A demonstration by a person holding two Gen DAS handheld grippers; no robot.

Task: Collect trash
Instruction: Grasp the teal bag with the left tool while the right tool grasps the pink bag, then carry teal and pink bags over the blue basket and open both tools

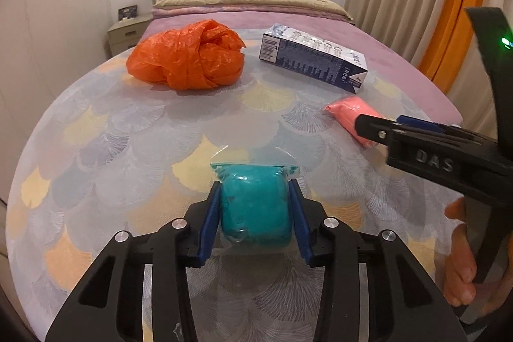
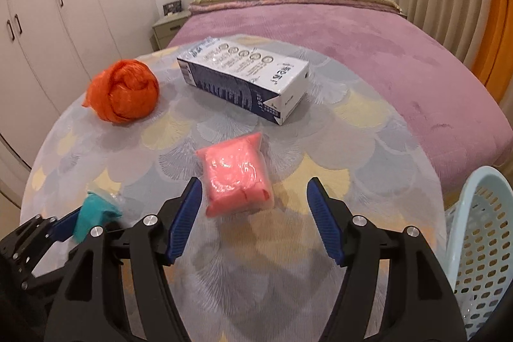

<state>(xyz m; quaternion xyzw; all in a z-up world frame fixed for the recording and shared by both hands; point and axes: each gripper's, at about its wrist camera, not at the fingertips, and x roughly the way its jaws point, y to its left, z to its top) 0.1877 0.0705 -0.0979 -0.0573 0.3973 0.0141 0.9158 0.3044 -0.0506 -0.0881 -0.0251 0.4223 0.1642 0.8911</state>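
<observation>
My left gripper is shut on a teal packet in clear wrap, at the near side of the round table; the packet also shows in the right wrist view. My right gripper is open, its blue pads on either side of a pink wrapped packet without touching it. The pink packet also shows in the left wrist view, partly behind the right gripper. A knotted orange plastic bag and a blue-and-white carton lie farther back.
The round table has a pastel fan-pattern cloth. A pale blue perforated basket stands at its right edge. Behind is a bed with a purple cover, a nightstand, wardrobes on the left and curtains on the right.
</observation>
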